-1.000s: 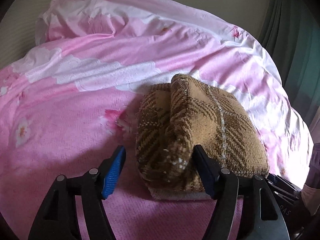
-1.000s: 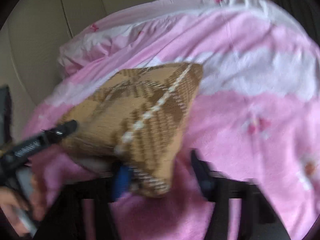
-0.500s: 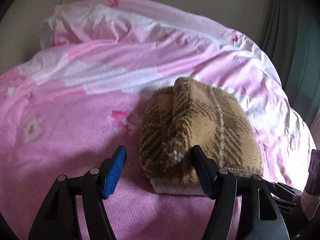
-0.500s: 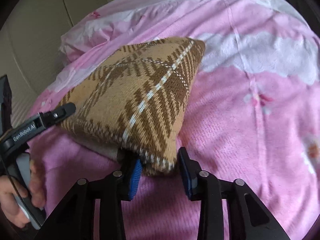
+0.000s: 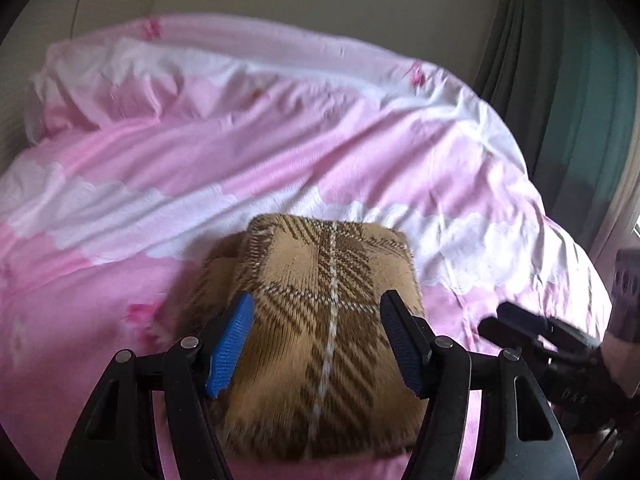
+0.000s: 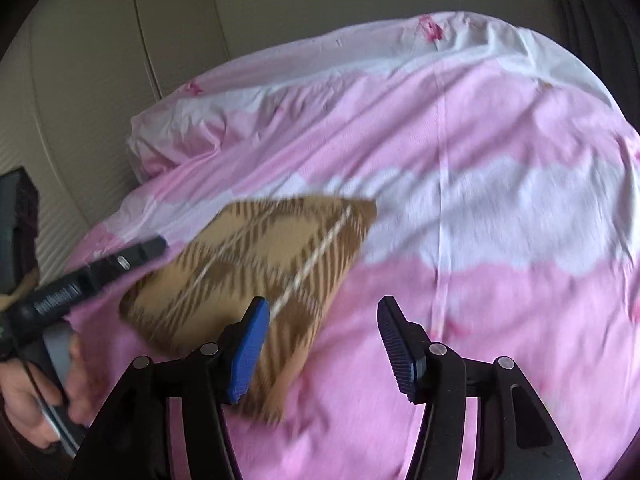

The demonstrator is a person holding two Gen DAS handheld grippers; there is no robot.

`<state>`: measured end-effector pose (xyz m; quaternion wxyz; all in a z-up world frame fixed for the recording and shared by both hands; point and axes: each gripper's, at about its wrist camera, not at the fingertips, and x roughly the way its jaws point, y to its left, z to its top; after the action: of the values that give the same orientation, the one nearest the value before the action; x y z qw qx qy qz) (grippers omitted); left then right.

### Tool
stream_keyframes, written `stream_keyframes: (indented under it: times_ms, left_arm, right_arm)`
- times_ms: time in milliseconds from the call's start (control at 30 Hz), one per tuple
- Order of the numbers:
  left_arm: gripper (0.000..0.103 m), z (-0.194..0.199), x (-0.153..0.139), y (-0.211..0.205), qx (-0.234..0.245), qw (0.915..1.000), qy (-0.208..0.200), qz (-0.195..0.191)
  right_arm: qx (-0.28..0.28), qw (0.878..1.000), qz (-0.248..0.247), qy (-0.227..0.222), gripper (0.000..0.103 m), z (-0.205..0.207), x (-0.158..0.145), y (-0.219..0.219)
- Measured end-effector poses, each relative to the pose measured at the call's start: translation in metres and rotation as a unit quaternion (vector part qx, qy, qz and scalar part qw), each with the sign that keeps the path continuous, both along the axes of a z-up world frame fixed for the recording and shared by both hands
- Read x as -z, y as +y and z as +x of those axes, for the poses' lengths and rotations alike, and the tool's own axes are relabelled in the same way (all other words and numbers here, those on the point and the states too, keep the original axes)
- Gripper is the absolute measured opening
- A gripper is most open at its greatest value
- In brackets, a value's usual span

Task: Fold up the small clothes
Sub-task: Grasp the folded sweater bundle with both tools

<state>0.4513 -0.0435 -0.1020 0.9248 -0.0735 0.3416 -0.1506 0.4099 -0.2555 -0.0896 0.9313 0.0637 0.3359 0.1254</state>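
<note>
A folded brown plaid knit garment (image 5: 320, 320) lies on the pink bed cover (image 5: 200, 160). My left gripper (image 5: 316, 332) is open, its fingers spread over the garment's near part, one on each side. In the right wrist view the garment (image 6: 272, 264) lies to the left, and my right gripper (image 6: 320, 340) is open and empty, with its left finger (image 6: 246, 354) over the garment's near right edge. The left gripper's finger (image 6: 100, 272) shows at the garment's left side. The right gripper's finger (image 5: 532, 328) shows at the right of the left wrist view.
The pink and white flowered cover (image 6: 480, 160) is rumpled, with a bunched ridge at the back left (image 5: 100, 92). A dark green curtain (image 5: 560, 100) hangs at the right. A beige padded headboard (image 6: 100, 80) stands behind the bed. A hand (image 6: 28, 400) holds the left gripper.
My right gripper has opened and let go of the garment's corner, shifting right. My left gripper has moved right over the garment, which now lies flatter. Both views are blurred by motion.
</note>
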Motion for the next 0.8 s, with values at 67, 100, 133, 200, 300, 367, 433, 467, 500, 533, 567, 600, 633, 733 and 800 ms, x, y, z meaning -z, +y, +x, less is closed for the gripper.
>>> stream_keyframes:
  times_ms: [67, 100, 133, 200, 300, 367, 433, 467, 500, 533, 567, 600, 633, 733, 800]
  left_arm:
    - [0.064, 0.014, 0.009, 0.000, -0.002, 0.9999, 0.013, 0.004]
    - [0.064, 0.016, 0.013, 0.001, -0.005, 0.9999, 0.014, 0.007]
    - [0.064, 0.020, 0.016, 0.002, -0.012, 0.9997, 0.016, 0.012]
    - [0.065, 0.025, 0.023, 0.007, -0.021, 0.9994, 0.023, 0.014]
    - [0.066, 0.034, 0.039, 0.014, -0.037, 0.9978, 0.050, 0.023]
    - [0.067, 0.036, 0.047, 0.018, -0.042, 0.9974, 0.054, 0.023]
    - [0.067, 0.035, 0.049, 0.018, -0.041, 0.9976, 0.049, 0.028]
    - [0.067, 0.034, 0.047, 0.016, -0.041, 0.9976, 0.046, 0.033]
    - [0.067, 0.033, 0.046, 0.015, -0.042, 0.9975, 0.045, 0.036]
    - [0.067, 0.030, 0.043, 0.014, -0.041, 0.9975, 0.042, 0.038]
    - [0.066, 0.027, 0.039, 0.014, -0.042, 0.9976, 0.037, 0.041]
    - [0.066, 0.022, 0.034, 0.013, -0.044, 0.9975, 0.031, 0.046]
    - [0.067, 0.015, 0.029, 0.012, -0.050, 0.9968, 0.021, 0.058]
    - [0.073, -0.001, 0.016, 0.013, -0.067, 0.9948, 0.009, 0.077]
    - [0.078, -0.010, 0.012, 0.016, -0.073, 0.9939, 0.007, 0.082]
  right_arm:
    - [-0.010, 1.000, -0.005, -0.002, 0.057, 0.022, 0.000, 0.003]
    - [-0.020, 1.000, -0.001, -0.004, 0.057, 0.031, 0.000, 0.006]
    - [-0.028, 1.000, 0.002, -0.007, 0.057, 0.038, 0.000, 0.007]
    - [-0.046, 0.999, 0.004, -0.012, 0.057, 0.060, 0.001, 0.018]
    - [-0.068, 0.998, 0.003, 0.009, 0.057, 0.088, 0.012, 0.033]
    - [-0.077, 0.997, 0.003, 0.031, 0.057, 0.100, 0.024, 0.040]
    - [-0.075, 0.996, -0.005, 0.045, 0.060, 0.108, 0.035, 0.044]
    - [-0.073, 0.996, -0.006, 0.045, 0.061, 0.108, 0.037, 0.045]
    - [-0.070, 0.997, -0.005, 0.044, 0.061, 0.108, 0.037, 0.045]
    - [-0.066, 0.997, -0.004, 0.044, 0.061, 0.107, 0.035, 0.045]
    - [-0.064, 0.997, -0.003, 0.043, 0.062, 0.106, 0.033, 0.045]
    - [-0.059, 0.997, -0.001, 0.043, 0.062, 0.102, 0.030, 0.043]
    - [-0.057, 0.998, 0.002, 0.040, 0.062, 0.099, 0.028, 0.042]
    - [-0.036, 0.999, 0.006, 0.025, 0.076, 0.085, 0.021, 0.033]
    - [-0.023, 0.999, 0.013, 0.017, 0.079, 0.074, 0.017, 0.026]
